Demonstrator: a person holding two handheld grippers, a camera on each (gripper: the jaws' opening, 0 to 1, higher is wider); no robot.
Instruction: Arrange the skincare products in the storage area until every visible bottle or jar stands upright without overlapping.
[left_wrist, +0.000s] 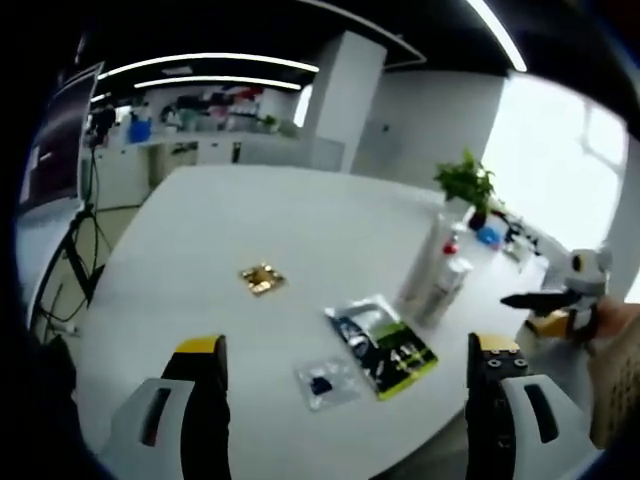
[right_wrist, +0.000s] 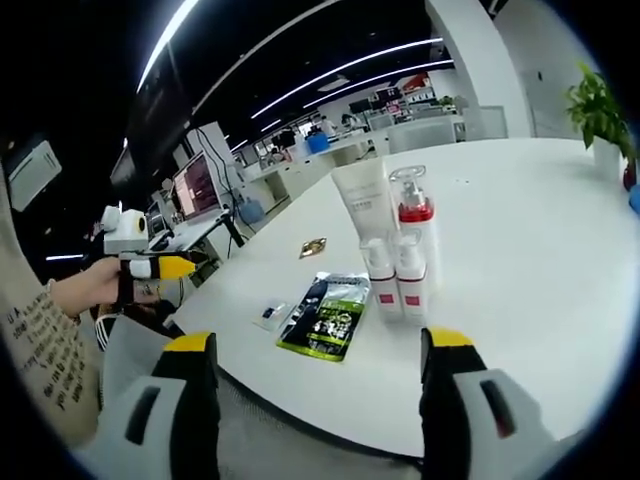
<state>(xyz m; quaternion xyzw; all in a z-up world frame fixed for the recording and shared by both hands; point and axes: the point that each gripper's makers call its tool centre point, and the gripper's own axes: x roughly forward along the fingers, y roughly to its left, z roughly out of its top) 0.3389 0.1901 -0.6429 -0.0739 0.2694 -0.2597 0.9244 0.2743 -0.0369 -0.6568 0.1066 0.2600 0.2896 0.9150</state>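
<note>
Left claw (left_wrist: 345, 375) and right claw (right_wrist: 312, 375) both spread wide, holding nothing.

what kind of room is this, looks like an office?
Most likely an open-plan office. A large white table sits in front of desks with a lit computer monitor, long ceiling strip lights run overhead, and a green potted plant stands near bright windows. White skincare bottles stand on the table.
</note>
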